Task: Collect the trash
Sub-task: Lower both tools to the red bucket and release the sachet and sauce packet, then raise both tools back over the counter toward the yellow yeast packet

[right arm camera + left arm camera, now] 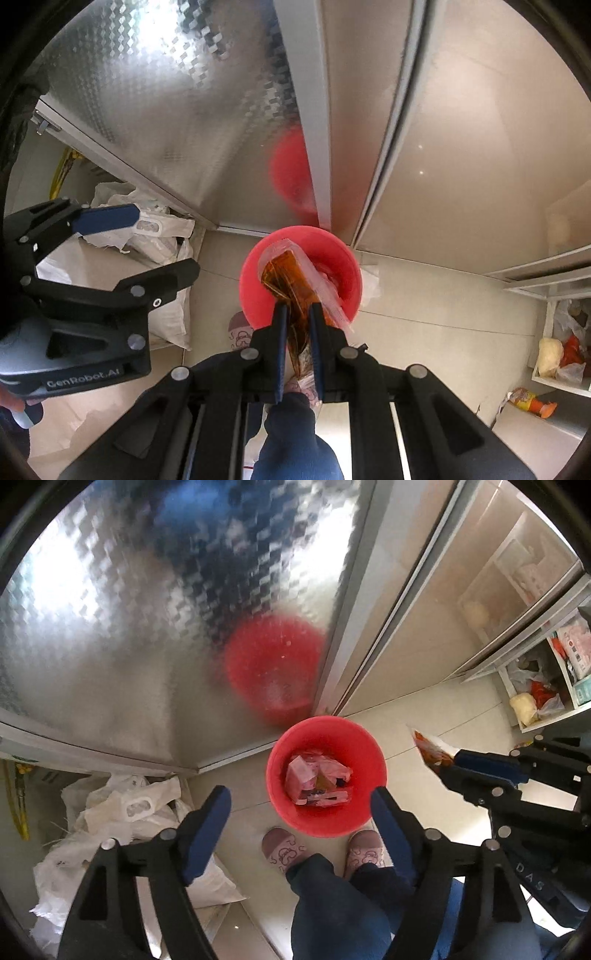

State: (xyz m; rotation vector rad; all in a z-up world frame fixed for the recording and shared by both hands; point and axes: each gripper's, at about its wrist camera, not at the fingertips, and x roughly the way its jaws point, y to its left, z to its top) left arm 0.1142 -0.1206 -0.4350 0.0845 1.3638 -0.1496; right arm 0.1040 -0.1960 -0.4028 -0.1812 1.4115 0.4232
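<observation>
Left to right: crumpled white woven sacks (122, 812) slump against the wall; the left hand-held gripper (301, 827) hangs released. The round red plastic bucket (369, 738) already holds wrappers. The right hand-held gripper (297, 347) pinches a crinkly orange-brown plastic wrapper (286, 277) above it. Next, I'd judge, release.

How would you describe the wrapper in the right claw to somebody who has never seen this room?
Find the red bin on the floor by the frosted door. Above it, the right claw pinches a crinkled wrapper: clear plastic with orange-brown print, unlike the pink trash already inside.
</observation>
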